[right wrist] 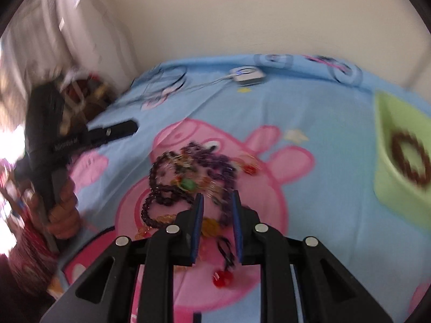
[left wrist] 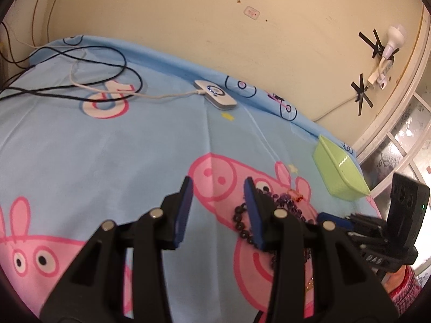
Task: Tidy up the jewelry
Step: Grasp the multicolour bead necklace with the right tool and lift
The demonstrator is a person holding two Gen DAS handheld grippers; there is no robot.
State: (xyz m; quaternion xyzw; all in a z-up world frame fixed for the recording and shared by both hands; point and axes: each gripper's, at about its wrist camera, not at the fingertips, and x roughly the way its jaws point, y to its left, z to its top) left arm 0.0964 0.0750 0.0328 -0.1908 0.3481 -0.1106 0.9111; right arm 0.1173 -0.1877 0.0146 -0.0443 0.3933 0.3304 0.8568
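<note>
Blue cartoon-print bedsheet [left wrist: 107, 148] covers the work surface against a cream wall. One tangled pile of jewelry [right wrist: 194, 172] lies just ahead of the right gripper [right wrist: 216, 202], whose jaws stand slightly apart with nothing clamped. One green tray [right wrist: 398, 167] sits right of those jaws; only the right view shows one brown bracelet [right wrist: 409, 158] inside. The left gripper [left wrist: 219, 188] has jaws apart, empty, the pile at its right jaw. One white charger [left wrist: 215, 94] lies beyond.

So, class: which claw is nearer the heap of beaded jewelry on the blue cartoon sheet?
Right. The right claw hangs over the jewelry heap; the left claw sits beside its edge.
</note>
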